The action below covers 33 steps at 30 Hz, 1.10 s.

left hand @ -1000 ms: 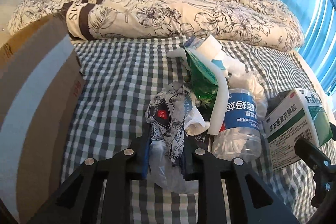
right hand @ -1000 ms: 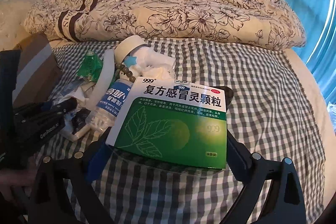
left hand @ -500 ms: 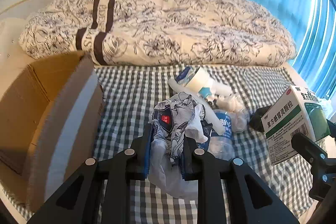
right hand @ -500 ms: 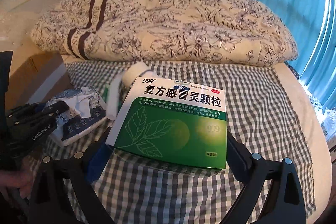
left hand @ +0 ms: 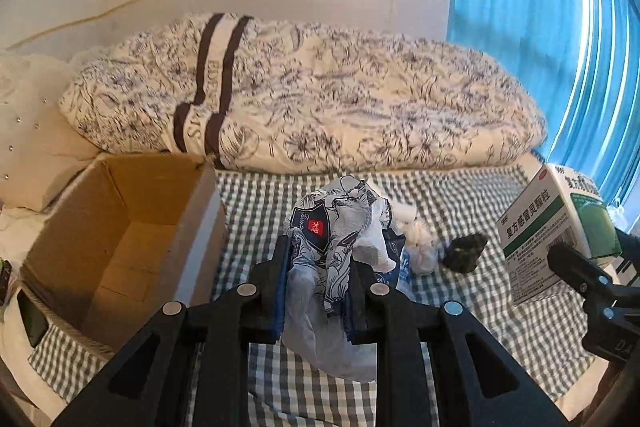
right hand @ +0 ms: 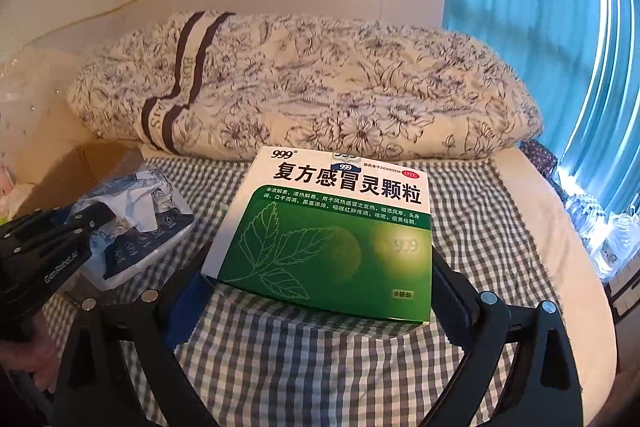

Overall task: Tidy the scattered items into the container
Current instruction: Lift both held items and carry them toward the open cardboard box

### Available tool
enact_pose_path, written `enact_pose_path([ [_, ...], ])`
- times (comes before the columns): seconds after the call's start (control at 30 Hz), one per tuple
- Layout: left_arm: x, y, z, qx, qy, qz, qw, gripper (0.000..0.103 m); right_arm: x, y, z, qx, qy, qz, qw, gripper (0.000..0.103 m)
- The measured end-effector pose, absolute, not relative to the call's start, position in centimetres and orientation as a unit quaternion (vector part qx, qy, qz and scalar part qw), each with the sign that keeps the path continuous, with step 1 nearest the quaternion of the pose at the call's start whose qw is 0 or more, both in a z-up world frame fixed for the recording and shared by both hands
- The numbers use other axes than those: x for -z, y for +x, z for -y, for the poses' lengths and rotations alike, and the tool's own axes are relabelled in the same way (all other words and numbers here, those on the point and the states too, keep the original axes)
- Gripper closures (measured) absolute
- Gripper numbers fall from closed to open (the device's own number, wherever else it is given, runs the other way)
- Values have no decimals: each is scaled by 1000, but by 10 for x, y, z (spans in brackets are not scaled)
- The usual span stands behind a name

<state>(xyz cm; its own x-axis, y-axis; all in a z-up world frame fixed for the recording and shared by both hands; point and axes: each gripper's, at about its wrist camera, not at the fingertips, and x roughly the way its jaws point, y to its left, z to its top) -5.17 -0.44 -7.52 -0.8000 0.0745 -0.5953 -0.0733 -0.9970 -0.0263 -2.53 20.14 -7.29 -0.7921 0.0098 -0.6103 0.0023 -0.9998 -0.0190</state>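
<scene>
The left gripper (left hand: pixel 320 283) is clamping narrowly on a crumpled printed wrapper (left hand: pixel 340 227), which is hanging free above the checked bedsheet (left hand: pixel 280 195). The right gripper (right hand: pixel 320 291) is standing wide, its jaws pressing the two sides of a green and white medicine box (right hand: pixel 332 231), also clear of the sheet. The open cardboard box (left hand: pixel 132 227) is sitting at the sheet's left edge, near the headboard-side quilt (left hand: pixel 320 99), and looks empty as far as its floor is showing. The step in hand appears to be carrying both loads to that box. To do it well, each gripper should be brought fully over the rim before letting go, the wrapper first since it is nearer, with the medicine box kept level. A few scraps (left hand: pixel 420 251) and a dark lump (left hand: pixel 464 253) are lying toward the sheet's right side, waiting.
</scene>
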Motion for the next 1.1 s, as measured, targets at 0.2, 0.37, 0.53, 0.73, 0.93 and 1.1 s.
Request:
enact_pose_path([
  [0.2, 42, -26, 16, -959, -280, 7, 40, 82, 47, -3, -194, -955, -298, 12, -1, 7],
  [0.37, 22, -9, 28, -965, -259, 9, 33, 82, 27, 11, -185, -960, -278, 14, -3, 7],
  [0.53, 6, 4, 44, -970, -243, 15, 22, 82, 12, 21, -170, -965, -263, 16, -11, 7],
  [0.73, -3, 14, 65, -972, -235, 20, 5, 82, -2, 28, -152, -968, -248, 18, -24, 7],
  [0.93, -10, 17, 99, -972, -231, 27, -22, 82, -12, 26, -133, -970, -238, 20, -42, 7],
  [1.1, -13, 16, 130, -971, -231, 33, -52, 82, -21, 17, -113, -970, -232, -1, -76, 7],
])
